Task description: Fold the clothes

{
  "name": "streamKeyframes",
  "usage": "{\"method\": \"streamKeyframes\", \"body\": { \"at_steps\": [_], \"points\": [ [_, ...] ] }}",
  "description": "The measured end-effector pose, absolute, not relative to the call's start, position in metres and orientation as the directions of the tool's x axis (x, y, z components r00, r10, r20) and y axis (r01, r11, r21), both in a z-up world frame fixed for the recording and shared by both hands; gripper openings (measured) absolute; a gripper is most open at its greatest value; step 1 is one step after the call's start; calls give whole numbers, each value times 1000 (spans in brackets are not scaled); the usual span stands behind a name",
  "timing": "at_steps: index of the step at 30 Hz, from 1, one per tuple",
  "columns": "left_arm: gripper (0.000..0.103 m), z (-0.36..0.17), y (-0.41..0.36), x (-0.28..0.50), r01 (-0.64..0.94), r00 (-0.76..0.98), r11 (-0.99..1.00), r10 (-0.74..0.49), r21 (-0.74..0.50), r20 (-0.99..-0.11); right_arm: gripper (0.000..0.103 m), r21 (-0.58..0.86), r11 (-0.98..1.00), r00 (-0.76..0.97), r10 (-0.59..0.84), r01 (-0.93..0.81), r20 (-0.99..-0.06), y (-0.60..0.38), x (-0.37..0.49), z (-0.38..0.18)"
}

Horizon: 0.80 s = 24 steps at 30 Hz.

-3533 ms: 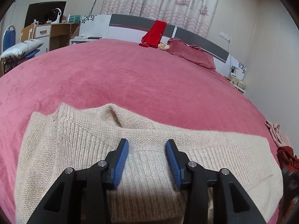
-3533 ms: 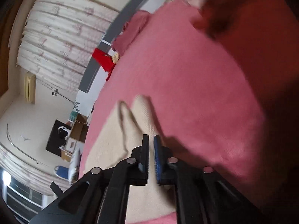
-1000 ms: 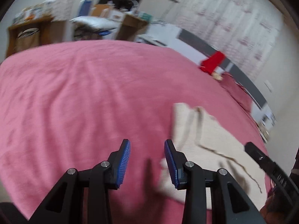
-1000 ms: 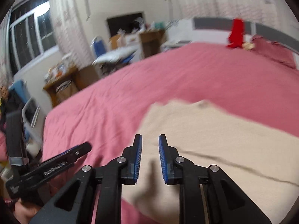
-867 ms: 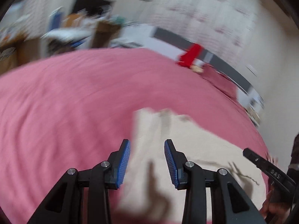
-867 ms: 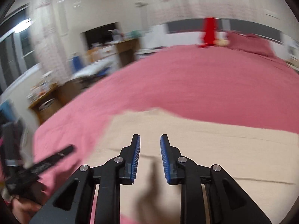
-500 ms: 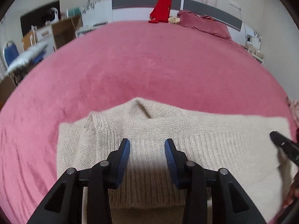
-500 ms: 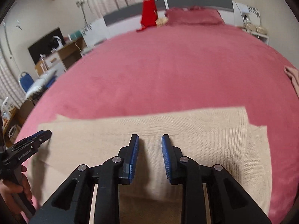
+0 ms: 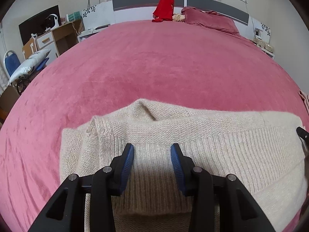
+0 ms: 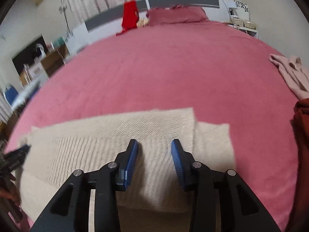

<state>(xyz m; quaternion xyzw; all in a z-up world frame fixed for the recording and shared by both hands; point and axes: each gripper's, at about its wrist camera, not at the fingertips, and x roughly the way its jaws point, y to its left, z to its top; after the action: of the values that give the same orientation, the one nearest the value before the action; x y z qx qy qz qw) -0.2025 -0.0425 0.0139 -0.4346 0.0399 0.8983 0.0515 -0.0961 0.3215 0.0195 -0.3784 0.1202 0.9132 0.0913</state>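
A cream knitted sweater (image 9: 222, 150) lies folded into a wide band near the front edge of the pink bed (image 9: 154, 67). My left gripper (image 9: 152, 151) is open just above its left half, over the ribbed hem, with nothing between the fingers. My right gripper (image 10: 154, 148) is open above the right half of the sweater (image 10: 96, 141), also holding nothing. The tip of the right gripper shows at the right edge of the left wrist view, and the left gripper's tip (image 10: 17, 154) at the left edge of the right wrist view.
A red garment (image 9: 165, 6) hangs on the headboard beside a pink pillow (image 9: 210, 20). A pale pink garment (image 10: 287, 73) and a dark red one (image 10: 302, 119) lie at the bed's right edge. A desk (image 9: 52, 36) and blue chair (image 9: 10, 62) stand left of the bed.
The right gripper has opened wider since half a second ago. Both grippers swung back from the left to face the headboard and dropped closer to the sweater.
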Motion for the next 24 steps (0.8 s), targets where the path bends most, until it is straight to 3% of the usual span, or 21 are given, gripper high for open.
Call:
{"method": "streamKeyframes", "body": {
  "at_steps": [11,15,21,24],
  "points": [
    [41,11,-34,-206,-117,-605,-992,33,48,-795,46,188,-980,-768,-71,-66,-636,244,-117,58],
    [41,11,-34,-209,-116,-608,-992,29,53,-793,53,220,-973,-729,-105,-64,-676,235,-133,37],
    [41,8,-32,-210,-106,-616,-993,21,57,-788,55,149,-988,-655,-133,31,-744,235,-146,22],
    [41,9,-31,-207,-109,-616,-992,22,57,-787,55,173,-985,-695,-120,-6,-709,257,-137,32]
  ]
}}
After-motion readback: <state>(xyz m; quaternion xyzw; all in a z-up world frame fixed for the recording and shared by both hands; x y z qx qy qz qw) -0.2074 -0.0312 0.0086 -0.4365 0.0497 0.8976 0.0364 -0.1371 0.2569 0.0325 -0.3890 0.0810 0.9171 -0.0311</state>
